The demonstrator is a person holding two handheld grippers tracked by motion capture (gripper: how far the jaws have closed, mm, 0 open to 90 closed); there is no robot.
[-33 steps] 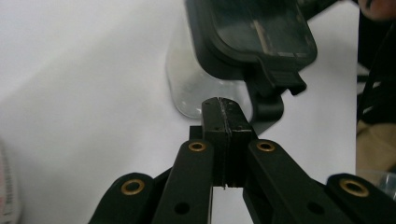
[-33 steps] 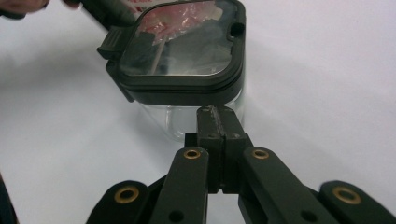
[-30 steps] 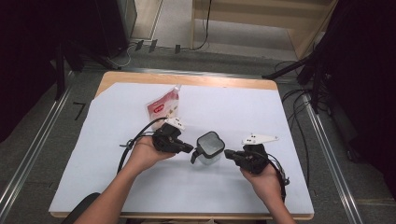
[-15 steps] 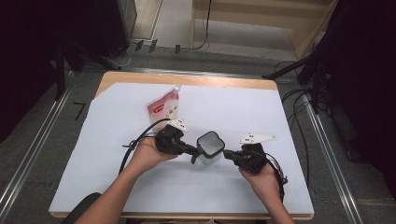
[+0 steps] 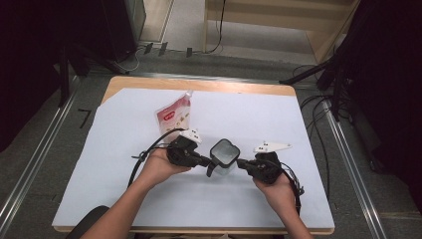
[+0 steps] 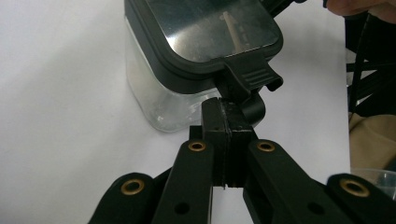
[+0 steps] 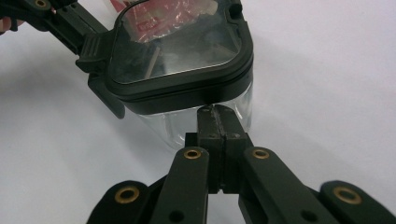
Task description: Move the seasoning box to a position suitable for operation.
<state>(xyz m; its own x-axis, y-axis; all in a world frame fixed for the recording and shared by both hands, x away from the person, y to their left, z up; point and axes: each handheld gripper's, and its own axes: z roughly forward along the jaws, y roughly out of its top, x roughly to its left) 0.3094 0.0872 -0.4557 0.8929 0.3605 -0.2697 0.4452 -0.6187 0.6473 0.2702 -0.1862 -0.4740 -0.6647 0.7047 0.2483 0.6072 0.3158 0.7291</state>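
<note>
A clear square container (image 5: 224, 154) with a black-rimmed lid (image 6: 210, 28) stands mid-table between both grippers. My left gripper (image 5: 208, 163) is shut, and its tips (image 6: 229, 105) touch the lid's black latch (image 6: 250, 74) on the container's left side. My right gripper (image 5: 240, 162) is also shut. Its tips (image 7: 215, 112) press on the container's glass wall (image 7: 187, 121) just under the lid rim (image 7: 187, 91). In the right gripper view the latch (image 7: 95, 51) shows at the far side, with the left gripper (image 7: 70, 18) against it. The lid sits down on the container.
A red and white pouch (image 5: 174, 113) lies behind the container to the left, on the white sheet (image 5: 249, 114) that covers the wooden table (image 5: 199, 84). A black cable (image 5: 144, 154) loops from the left gripper. Metal rails (image 5: 348, 164) run along both sides of the table.
The left gripper has crept slightly right, up against the latch. The container and the right gripper have barely moved.
</note>
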